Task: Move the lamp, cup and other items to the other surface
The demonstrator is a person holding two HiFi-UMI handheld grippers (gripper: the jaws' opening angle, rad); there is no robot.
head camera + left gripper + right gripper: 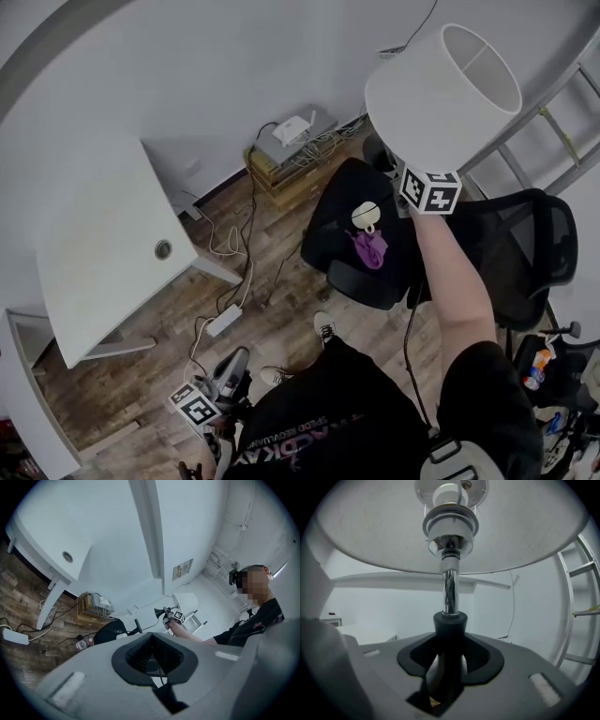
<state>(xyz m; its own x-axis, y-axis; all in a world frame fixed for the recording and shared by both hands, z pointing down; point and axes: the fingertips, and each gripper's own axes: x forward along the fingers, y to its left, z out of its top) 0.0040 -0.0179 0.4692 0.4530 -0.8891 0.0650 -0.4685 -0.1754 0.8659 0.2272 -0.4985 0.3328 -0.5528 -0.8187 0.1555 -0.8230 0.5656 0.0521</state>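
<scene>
Right gripper (422, 183) had the lamp (441, 94) up in the air, over the black chair (328, 234). It touched no surface. In the right gripper view the jaws stood fairly wide, clamped on the lamp's black cone-shaped neck (450, 625). The chrome stem (450, 590) ran straight up into the white shade (370, 527).

Left gripper (223, 375) hung low by the person's left leg, over the wood floor (141, 375). The left gripper view showed its jaws apart with nothing between them, pointing roughly level across the room.

A white cup (366, 216) sat on the black chair's seat with a purple item (370, 248) just beside it. The white table (94, 244) stood to the left, well apart from the chair. A mesh office chair (525, 244) was next to the person's right arm.

Writing:
- Marker cubes (429, 190) carried only black-and-white square patterns, no text.
- The shirt print (291, 445) was upside down from the head view and too small to read with confidence.
- The bottle (534, 367) at lower right had an orange label, unreadable.
- The wall plate (183, 569) had markings, illegible.

A power strip (223, 321) and loose cables lay on the floor. A white router (292, 129) sat on a box by the wall.
</scene>
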